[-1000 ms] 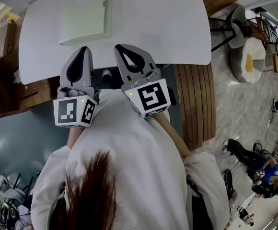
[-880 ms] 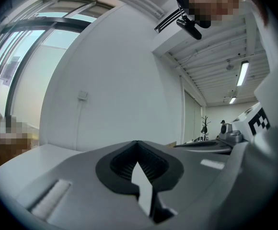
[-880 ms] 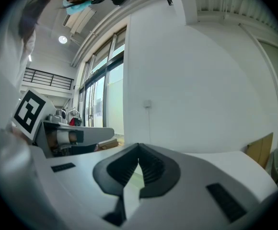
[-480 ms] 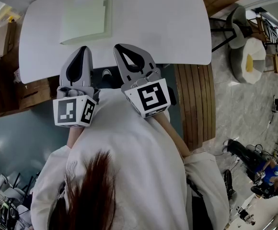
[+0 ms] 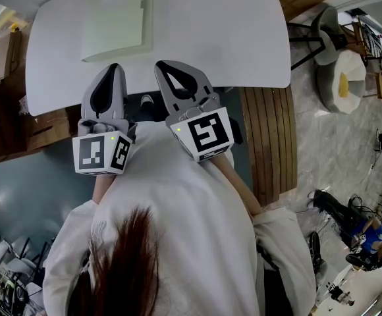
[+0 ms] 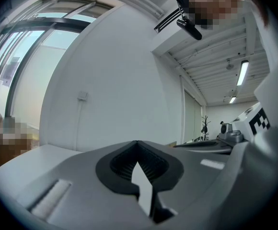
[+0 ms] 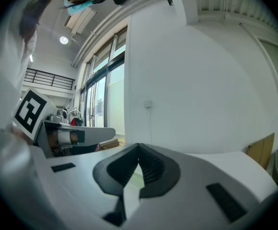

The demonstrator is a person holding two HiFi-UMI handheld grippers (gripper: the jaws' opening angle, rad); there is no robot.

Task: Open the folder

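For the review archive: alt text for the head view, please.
A closed pale green folder lies untouched on a white table. The left gripper and right gripper hover side by side over the table's near edge, both shut.

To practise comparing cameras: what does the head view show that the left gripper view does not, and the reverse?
Only the head view: the closed folder lying on the table. Only the left gripper view: a wall switch and ceiling lights. Both: the left gripper, jaws shut and empty, with the right gripper beside it.
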